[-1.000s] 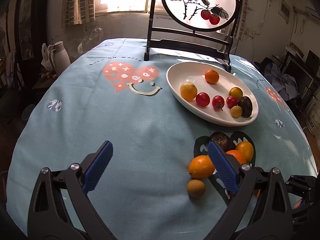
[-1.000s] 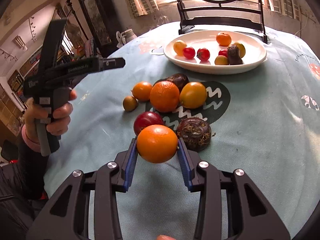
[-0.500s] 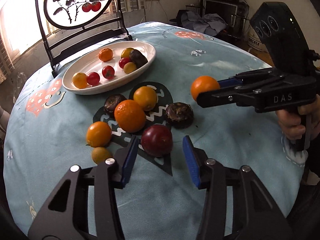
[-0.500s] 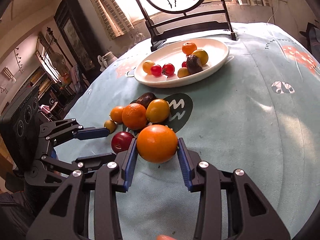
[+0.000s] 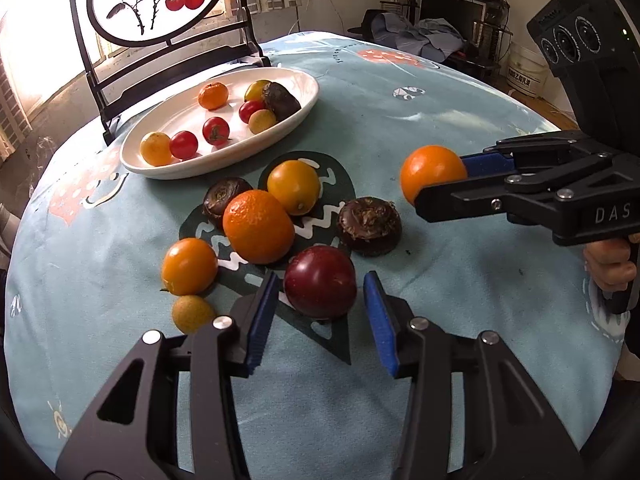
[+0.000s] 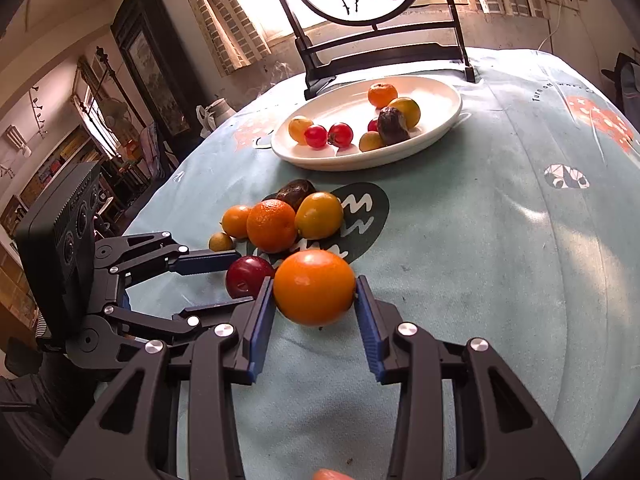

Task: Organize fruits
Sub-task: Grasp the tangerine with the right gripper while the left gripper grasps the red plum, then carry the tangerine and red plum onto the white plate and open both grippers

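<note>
The right hand-held gripper is clamped on an orange, its blue pads pressed to both sides of the fruit, which hangs clear above the desk. From the left wrist view the same orange sits at the tip of that gripper, off to the right of the loose fruit and well short of the plate.

The left hand-held gripper has its jaws apart on either side of a dark red plum. The plum rests on the blue printed cloth, and a gap shows between it and each pad. In the right wrist view the plum lies just left of the held orange, between the fingers of the left gripper.

Beyond the plum lies a cluster of loose fruit: a large orange in the middle, a yellow-orange citrus touching it behind, a smaller orange citrus to its left, and a small tan round fruit nearest the left finger. A dark wrinkled fruit sits behind the large orange, and a dark brown flattened one lies to the right of the group, just beyond the plum.

Farther back, a white oval plate holds a small mandarin, three red cherry tomatoes, several small yellow fruits and one dark wrinkled fruit. A black chair with a round painted panel stands behind the plate.
</note>
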`<control>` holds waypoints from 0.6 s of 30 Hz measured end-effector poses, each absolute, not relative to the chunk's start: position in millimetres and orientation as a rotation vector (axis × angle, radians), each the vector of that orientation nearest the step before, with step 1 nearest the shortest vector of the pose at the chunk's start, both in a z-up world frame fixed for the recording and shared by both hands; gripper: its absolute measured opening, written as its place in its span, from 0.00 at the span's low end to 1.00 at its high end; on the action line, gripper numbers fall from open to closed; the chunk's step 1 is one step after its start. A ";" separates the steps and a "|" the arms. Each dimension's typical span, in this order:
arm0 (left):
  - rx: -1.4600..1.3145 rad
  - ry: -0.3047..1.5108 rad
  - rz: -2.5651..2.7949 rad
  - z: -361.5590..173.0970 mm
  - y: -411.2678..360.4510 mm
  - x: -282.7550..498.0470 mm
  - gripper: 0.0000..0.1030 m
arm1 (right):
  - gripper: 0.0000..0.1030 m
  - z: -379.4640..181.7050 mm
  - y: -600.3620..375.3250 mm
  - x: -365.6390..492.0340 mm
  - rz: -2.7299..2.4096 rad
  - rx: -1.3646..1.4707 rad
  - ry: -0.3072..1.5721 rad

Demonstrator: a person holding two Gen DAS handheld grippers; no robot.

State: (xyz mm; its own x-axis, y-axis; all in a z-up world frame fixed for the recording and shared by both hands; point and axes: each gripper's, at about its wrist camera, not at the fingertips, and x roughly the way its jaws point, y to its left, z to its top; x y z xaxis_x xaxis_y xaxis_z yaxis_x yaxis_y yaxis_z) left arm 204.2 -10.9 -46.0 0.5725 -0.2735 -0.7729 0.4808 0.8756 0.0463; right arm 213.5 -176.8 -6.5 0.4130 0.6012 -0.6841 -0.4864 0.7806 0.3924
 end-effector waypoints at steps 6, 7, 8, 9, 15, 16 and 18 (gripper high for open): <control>0.262 0.856 -0.419 -49.5 -12.6 206.3 0.38 | 0.39 -6.3 -177.0 213.0 0.686 0.137 0.915; 0.259 0.855 -0.419 -49.7 -12.2 206.4 0.38 | 0.39 -6.7 -176.9 213.1 0.684 0.136 0.918; 0.258 0.854 -0.419 -49.9 -12.3 206.4 0.38 | 0.39 -6.4 -177.1 212.7 0.682 0.136 0.919; 0.259 0.853 -0.417 -49.8 -12.3 206.1 0.38 | 0.39 -6.7 -177.2 212.7 0.681 0.134 0.920; 0.250 0.856 -0.403 -48.9 -14.0 204.7 0.38 | 0.39 -8.4 -177.1 212.9 0.683 0.133 0.927; 0.248 0.856 -0.405 -48.4 -14.1 203.8 0.38 | 0.39 -8.3 -176.8 212.4 0.684 0.130 0.926; 0.238 0.851 -0.420 -46.2 -14.4 201.2 0.38 | 0.39 -8.3 -176.1 211.4 0.689 0.126 0.922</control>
State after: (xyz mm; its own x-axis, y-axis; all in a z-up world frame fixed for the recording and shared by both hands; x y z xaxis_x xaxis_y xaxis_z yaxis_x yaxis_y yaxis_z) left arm 201.2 -14.4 -46.2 0.5845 -0.2629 -0.7676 0.4496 0.8925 0.0366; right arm 211.4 -176.1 -8.3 0.4088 0.5966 -0.6906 -0.4933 0.7811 0.3828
